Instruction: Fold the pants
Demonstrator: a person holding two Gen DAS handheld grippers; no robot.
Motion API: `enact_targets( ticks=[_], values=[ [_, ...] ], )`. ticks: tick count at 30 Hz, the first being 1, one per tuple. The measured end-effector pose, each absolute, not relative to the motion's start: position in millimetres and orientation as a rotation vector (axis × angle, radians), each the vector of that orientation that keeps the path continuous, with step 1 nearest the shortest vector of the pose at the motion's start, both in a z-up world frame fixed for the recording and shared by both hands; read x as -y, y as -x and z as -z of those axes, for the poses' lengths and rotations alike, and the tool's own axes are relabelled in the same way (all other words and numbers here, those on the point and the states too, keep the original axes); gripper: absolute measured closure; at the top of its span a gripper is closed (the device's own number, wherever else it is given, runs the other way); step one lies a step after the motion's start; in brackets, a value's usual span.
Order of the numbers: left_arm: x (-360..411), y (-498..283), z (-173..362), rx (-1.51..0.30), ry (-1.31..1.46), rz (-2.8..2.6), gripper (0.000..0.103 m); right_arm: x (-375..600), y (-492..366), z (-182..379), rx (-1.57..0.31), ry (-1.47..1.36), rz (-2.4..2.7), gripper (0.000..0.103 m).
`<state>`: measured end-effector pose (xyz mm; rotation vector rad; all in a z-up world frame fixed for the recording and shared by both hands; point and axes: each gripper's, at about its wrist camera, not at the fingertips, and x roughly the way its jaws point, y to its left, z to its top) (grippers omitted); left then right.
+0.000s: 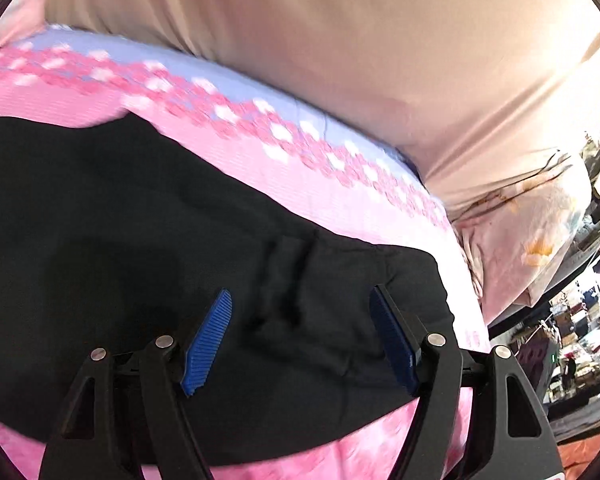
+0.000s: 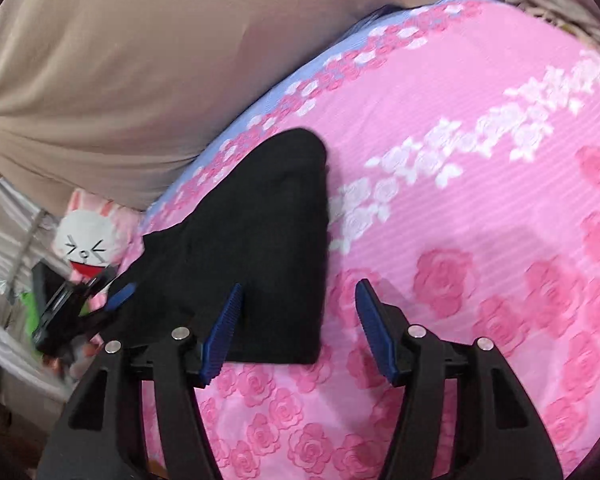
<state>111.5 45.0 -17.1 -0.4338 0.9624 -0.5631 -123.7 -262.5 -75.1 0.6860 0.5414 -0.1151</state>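
Observation:
Black pants (image 1: 140,264) lie flat on a pink rose-patterned bedspread (image 1: 300,176). My left gripper (image 1: 300,320) is open and hovers just above the right end of the pants, holding nothing. In the right wrist view the pants (image 2: 260,248) appear as a folded black shape with a straight right edge. My right gripper (image 2: 300,320) is open over that edge, its left fingertip (image 2: 224,332) above the cloth and the other above the bedspread (image 2: 480,200). The left gripper also shows at the pants' left side in the right wrist view (image 2: 118,296).
A beige quilt (image 1: 340,40) is bunched along the far side of the bed, also in the right wrist view (image 2: 100,80). A white rabbit plush (image 2: 88,244) sits at the bed's left edge. Cluttered shelves (image 1: 580,340) stand beyond the bed's right edge.

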Motion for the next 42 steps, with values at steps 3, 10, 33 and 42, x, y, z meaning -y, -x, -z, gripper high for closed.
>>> enact_targets(
  ticks=[3, 10, 33, 42],
  values=[
    [-27.0, -128.5, 40.2, -1.074, 0.462, 0.53, 0.034, 254.2, 119.6, 82.6, -0.571, -0.672, 0.091, 0.031],
    [-22.9, -135.8, 56.8, -1.098, 0.473, 0.482, 0.1, 264.0, 107.5, 85.4, -0.545, -0.781, 0.017, 0.02],
    [62.3, -93.2, 53.8, -1.096, 0.319, 0.723, 0.098, 277.8, 194.3, 56.3, -0.462, -0.506, 0.536, 0.061],
    [-30.2, -118.1, 37.4, -0.993, 0.296, 0.477, 0.096, 159.3, 83.4, 41.5, -0.586, -0.031, 0.209, 0.041]
  ],
)
